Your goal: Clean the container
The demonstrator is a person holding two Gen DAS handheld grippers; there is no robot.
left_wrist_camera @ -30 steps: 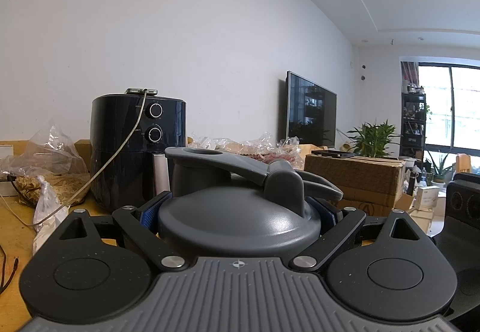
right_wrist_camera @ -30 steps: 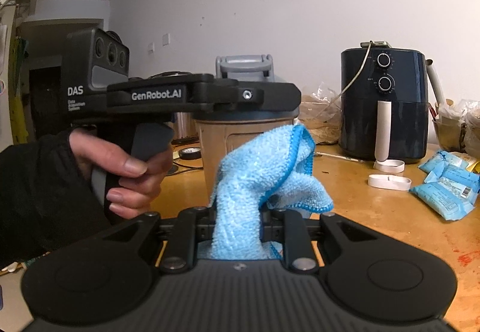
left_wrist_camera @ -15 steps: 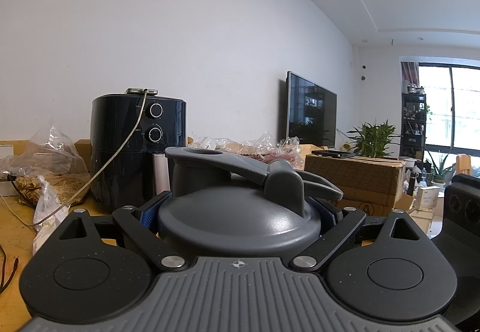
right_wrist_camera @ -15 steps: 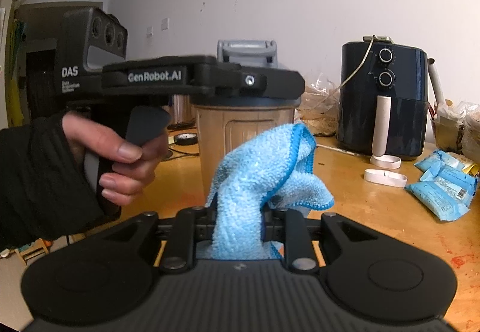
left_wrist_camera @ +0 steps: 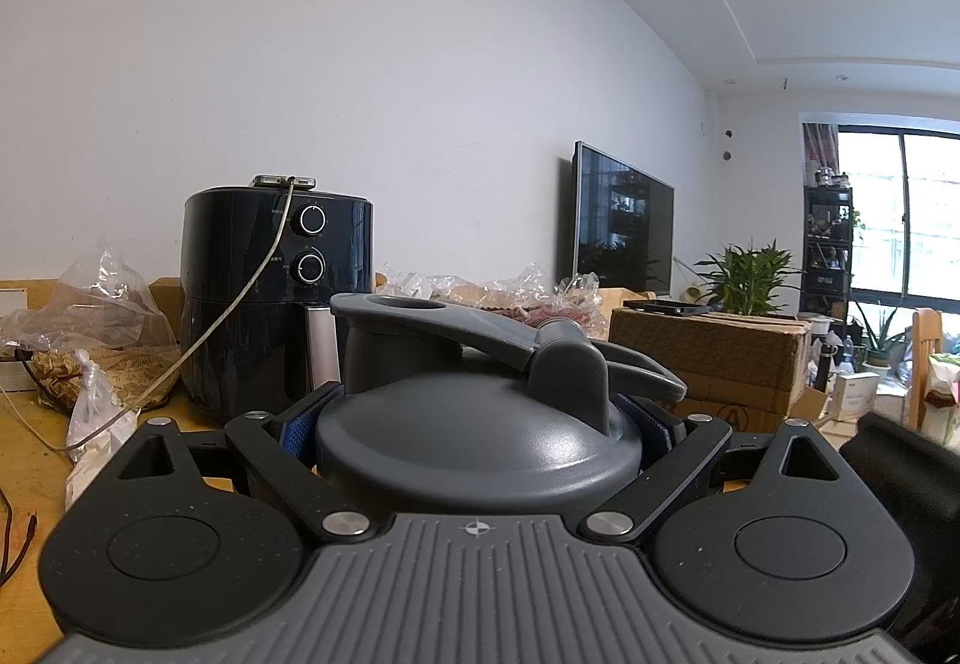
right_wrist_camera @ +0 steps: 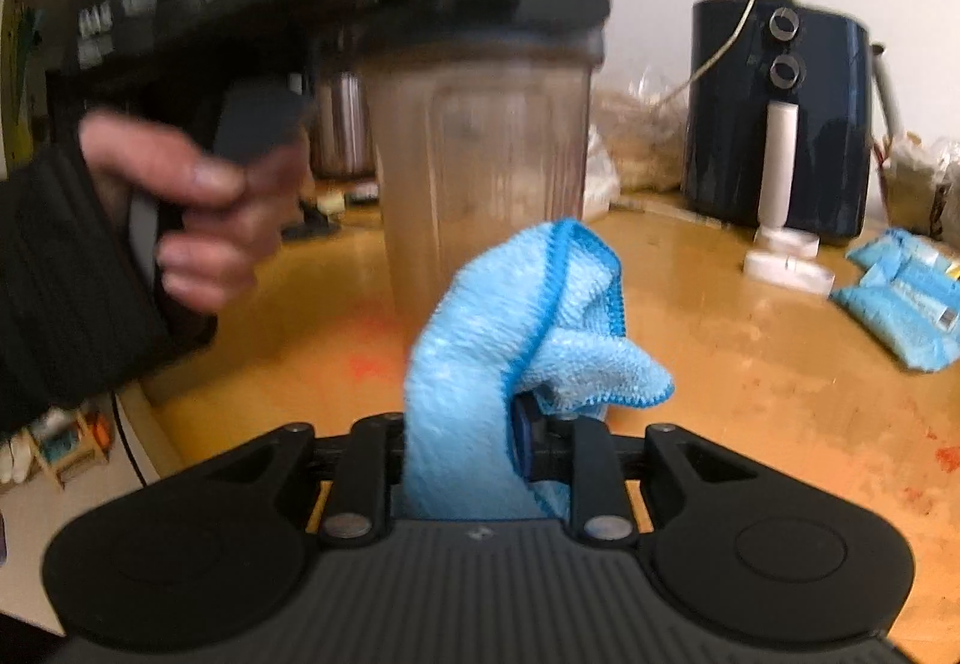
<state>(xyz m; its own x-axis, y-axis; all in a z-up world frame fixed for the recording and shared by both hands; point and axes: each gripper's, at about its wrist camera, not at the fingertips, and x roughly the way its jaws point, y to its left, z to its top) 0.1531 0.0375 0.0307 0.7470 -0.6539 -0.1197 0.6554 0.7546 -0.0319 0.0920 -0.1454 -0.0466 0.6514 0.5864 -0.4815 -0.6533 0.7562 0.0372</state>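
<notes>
Blue microfibre, edged in a darker blue, fills the middle of your right wrist view: the cloth (right_wrist_camera: 528,340) is pinched between the two fingers of your right gripper (right_wrist_camera: 480,460), which is clenched on it, the loose end folding over to the right above the fingers. Straight beyond the cloth stands the container (right_wrist_camera: 480,166), a translucent brownish tub, upright on the yellow wooden table (right_wrist_camera: 750,364); whether the cloth touches its wall you cannot tell from this blurred view. Your left gripper (left_wrist_camera: 477,424) is clamped on the container's grey lid (left_wrist_camera: 474,454), one blue-padded finger on each side of the dome, and the lid's folded handle (left_wrist_camera: 480,328) rises just ahead of the camera. In the right view your left hand (right_wrist_camera: 198,220), in a dark sleeve, is wrapped round the handle of that gripper to the left of the container. A dark air fryer (right_wrist_camera: 780,123) with two dials stands well behind and to the right, by the white wall, with clear plastic bags (left_wrist_camera: 90,340) beside it. Pale blue packets (right_wrist_camera: 900,298) lie on the table at the far right.
</notes>
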